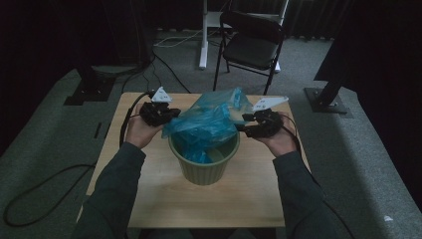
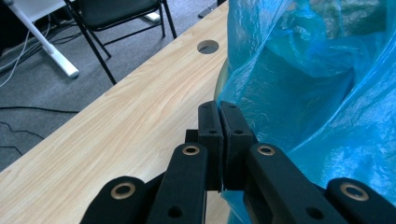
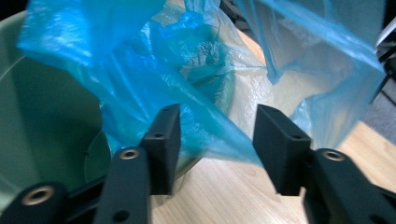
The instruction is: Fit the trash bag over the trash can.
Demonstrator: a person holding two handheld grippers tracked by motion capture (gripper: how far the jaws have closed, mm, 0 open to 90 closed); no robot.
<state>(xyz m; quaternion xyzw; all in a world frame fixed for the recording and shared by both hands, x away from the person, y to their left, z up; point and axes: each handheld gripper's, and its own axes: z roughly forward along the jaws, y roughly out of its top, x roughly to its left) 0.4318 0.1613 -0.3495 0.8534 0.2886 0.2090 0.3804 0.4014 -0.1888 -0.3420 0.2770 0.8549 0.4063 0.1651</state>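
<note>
Seen from above, left to right. Left forearm in a dark sleeve, angled up from the bottom edge toward the far left of the wooden table (image 1: 149, 189). Left hand (image 1: 139, 132) wrapped under the left gripper (image 1: 166, 117), jaws aimed right at the blue plastic bag (image 1: 206, 124). In the left gripper view, jaws pressed together, with the edge of the bag (image 2: 317, 93) touching their right side; whether any film is pinched between them cannot be told. Round hole (image 2: 208, 46) in the tabletop just beyond.

Middle: green ribbed bucket (image 1: 204, 167) upright on the table, the bag stuffed partly inside and billowing above the rim.

Right: right hand (image 1: 281, 142) cupped beneath the right gripper (image 1: 241, 128), jaws aimed left at the bag's other side, forearm mirrored in from the bottom. In the right gripper view, jaws wide apart, a fold of the bag (image 3: 187, 93) lying in the gap against the left jaw, bucket wall (image 3: 42, 121) at left.

Behind the table: black folding chair (image 1: 249, 45) on grey carpet.
</note>
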